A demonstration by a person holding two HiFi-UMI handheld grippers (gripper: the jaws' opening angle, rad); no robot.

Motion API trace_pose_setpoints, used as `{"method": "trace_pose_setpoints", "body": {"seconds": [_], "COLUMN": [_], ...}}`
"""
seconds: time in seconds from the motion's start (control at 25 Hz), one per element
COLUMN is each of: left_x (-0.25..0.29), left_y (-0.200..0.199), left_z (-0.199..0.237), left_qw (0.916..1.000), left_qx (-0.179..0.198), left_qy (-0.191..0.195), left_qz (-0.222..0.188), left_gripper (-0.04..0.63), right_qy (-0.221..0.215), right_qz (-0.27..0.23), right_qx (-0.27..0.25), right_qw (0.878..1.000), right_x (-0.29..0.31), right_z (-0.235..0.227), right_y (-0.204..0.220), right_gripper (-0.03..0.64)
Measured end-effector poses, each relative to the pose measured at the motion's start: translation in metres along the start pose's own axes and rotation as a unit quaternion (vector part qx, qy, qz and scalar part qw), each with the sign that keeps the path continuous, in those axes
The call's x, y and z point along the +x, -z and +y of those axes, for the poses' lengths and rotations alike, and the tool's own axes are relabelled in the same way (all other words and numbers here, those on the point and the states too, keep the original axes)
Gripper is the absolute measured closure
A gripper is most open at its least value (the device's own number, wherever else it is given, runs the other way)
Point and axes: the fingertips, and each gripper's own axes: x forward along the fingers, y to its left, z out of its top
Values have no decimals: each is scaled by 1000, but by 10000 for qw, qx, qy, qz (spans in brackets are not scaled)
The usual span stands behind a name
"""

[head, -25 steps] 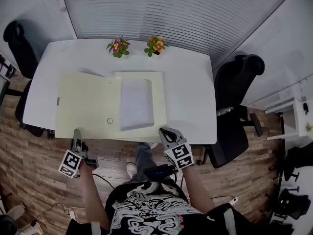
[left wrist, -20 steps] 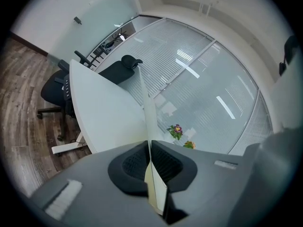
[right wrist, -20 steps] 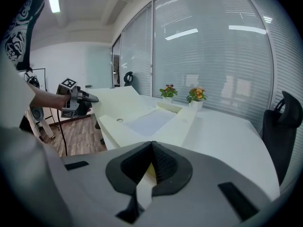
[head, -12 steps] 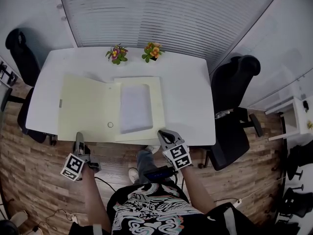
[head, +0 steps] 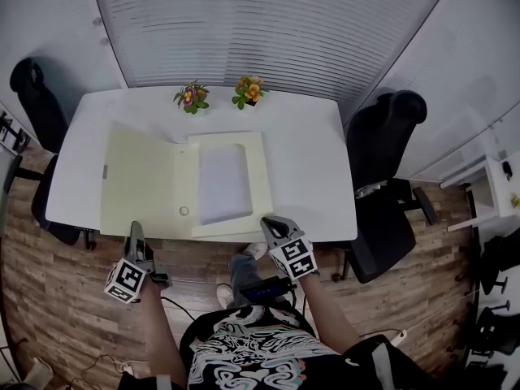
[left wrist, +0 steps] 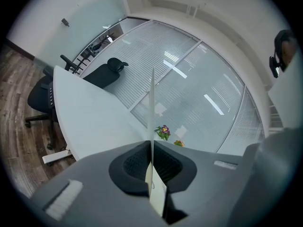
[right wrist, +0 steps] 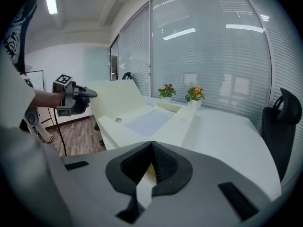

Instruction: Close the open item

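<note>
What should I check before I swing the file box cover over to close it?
1. Left gripper shut on the cover edge: ok.
2. Right gripper shut on the file box near edge, holding it down: ok.
3. Cover tilted up off the table: ok.
4. Paper lying flat inside the box: ok.
5. Flower pots standing apart, behind the box: ok.
6. Any catch that would keep the cover closed: cannot tell.
</note>
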Motion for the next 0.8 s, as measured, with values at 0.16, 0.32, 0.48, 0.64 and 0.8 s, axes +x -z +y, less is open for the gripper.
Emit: {"method": "trace_pose_setpoints", "body": {"seconds": [0.16,0.32,0.48,0.64,0.8], "left_x": [1,1,1,1,1], "left_y": [-2,-2,-1,0,1], "left_z": [-14,-24,-34,-43,-51], "left_qw": [9997,9991,9983,9974,9964], "left_qx": [75,164,191,245,268], "left_qy": [239,384,542,667,790], "left_qz": [24,57,82,106,123], "left_gripper": [594,592,591,589,588], "right_qy": [37,69,93,106,121], "right_qz": [27,27,34,43,27], "right_qx": [7,7,0,8,8], "right_qw": [10000,10000,10000,9999,9999], "right_x": [0,1,1,1,1], "right_z": [0,0,0,0,0], "right_y": [1,1,1,1,1], "right_gripper": [615,615,615,615,615]}}
